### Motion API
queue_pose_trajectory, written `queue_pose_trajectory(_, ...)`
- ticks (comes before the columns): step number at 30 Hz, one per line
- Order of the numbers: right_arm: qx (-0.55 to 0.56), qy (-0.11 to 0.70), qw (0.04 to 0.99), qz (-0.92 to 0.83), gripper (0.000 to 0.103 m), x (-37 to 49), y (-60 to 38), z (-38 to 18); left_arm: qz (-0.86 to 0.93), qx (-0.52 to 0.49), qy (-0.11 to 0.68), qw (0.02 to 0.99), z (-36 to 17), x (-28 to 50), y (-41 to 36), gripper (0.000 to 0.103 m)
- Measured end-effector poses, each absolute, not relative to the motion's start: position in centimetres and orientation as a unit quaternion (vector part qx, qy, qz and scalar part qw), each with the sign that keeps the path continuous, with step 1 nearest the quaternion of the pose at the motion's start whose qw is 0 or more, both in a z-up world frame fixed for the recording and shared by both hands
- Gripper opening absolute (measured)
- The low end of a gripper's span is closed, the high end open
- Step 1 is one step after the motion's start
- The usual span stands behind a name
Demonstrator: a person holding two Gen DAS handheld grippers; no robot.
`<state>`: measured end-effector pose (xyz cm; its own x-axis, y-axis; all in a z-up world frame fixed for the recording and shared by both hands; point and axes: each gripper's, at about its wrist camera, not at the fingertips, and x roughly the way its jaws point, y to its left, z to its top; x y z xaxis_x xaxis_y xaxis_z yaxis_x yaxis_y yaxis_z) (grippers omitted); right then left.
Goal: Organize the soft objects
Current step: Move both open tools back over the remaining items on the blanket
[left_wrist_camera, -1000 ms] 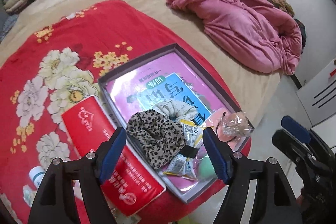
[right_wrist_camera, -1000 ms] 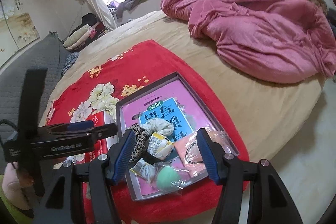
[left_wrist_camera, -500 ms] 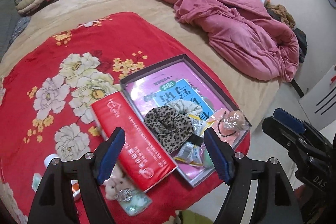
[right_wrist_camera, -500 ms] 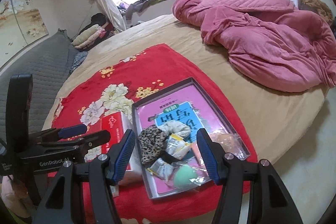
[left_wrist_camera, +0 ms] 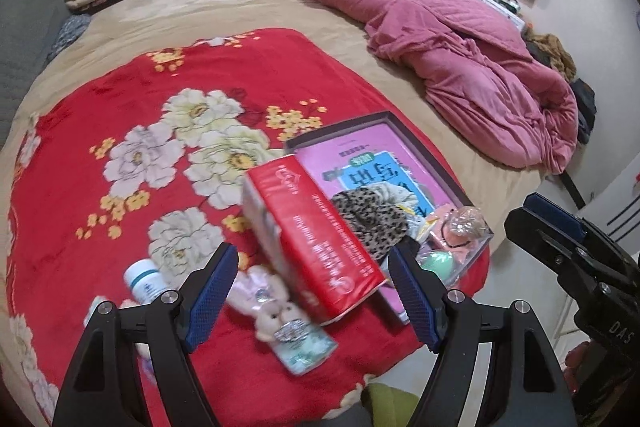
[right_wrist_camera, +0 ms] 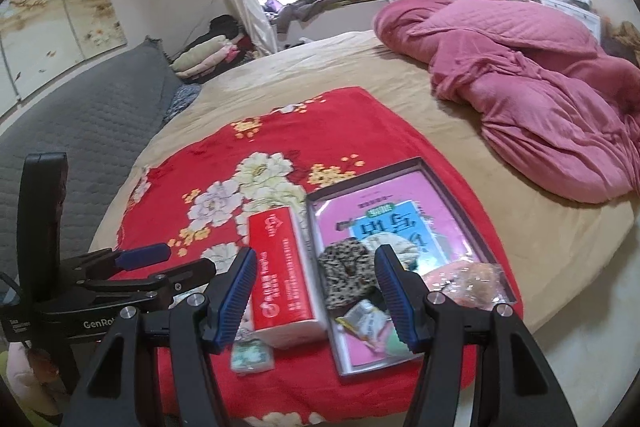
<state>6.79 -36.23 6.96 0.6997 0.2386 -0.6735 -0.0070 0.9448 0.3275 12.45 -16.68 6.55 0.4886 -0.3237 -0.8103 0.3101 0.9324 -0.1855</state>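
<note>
A dark-rimmed tray [left_wrist_camera: 424,151] [right_wrist_camera: 456,187] with a pink and blue picture base lies on a red floral blanket [left_wrist_camera: 132,115] [right_wrist_camera: 320,123]. In it are a leopard-print scrunchie [left_wrist_camera: 372,219] [right_wrist_camera: 346,269], a pale scrunchie [left_wrist_camera: 394,193], snack packets [right_wrist_camera: 366,321], a green sponge [left_wrist_camera: 436,261] and a wrapped pink item [left_wrist_camera: 460,223] [right_wrist_camera: 468,277]. A small plush bunny [left_wrist_camera: 266,301] lies left of the tray. My left gripper [left_wrist_camera: 312,299] is open and empty above the bunny. My right gripper [right_wrist_camera: 314,299] is open and empty above the tray's near end.
A red tissue pack [left_wrist_camera: 312,231] [right_wrist_camera: 278,275] lies against the tray's left side. A white bottle [left_wrist_camera: 144,281] and a teal packet [left_wrist_camera: 306,349] [right_wrist_camera: 252,355] lie near the blanket's front edge. A pink quilt [left_wrist_camera: 460,55] [right_wrist_camera: 540,83] is heaped at the far right of the beige bed.
Both grippers have pulled back and up from the tray and stay open. The left view has swung left, bringing the plush bunny, bottle and teal packet into view.
</note>
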Motion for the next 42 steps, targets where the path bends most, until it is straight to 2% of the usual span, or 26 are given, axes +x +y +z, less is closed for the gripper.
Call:
queue_pose_trajectory(20, 0.097, 0.385, 0.908, 0.134, 0.060, 6.7, -26.8, 9.6, -0.077, -0.089, 0.453, 0.884, 7.8, 9.8, 0.4, 0.079)
queue_pose_trajectory(34, 0.047, 0.402, 0.898, 0.173, 0.060, 6.2, -21.4, 9.6, -0.052, -0.107, 0.465, 0.878, 5.6, 6.7, 4.4, 0.079)
queue_pose_trajectory(42, 0.025, 0.430, 0.884, 0.184, 0.060, 5.9, -18.7, 7.2, -0.050, -0.110, 0.477, 0.870, 4.2, 5.5, 5.1, 0.079)
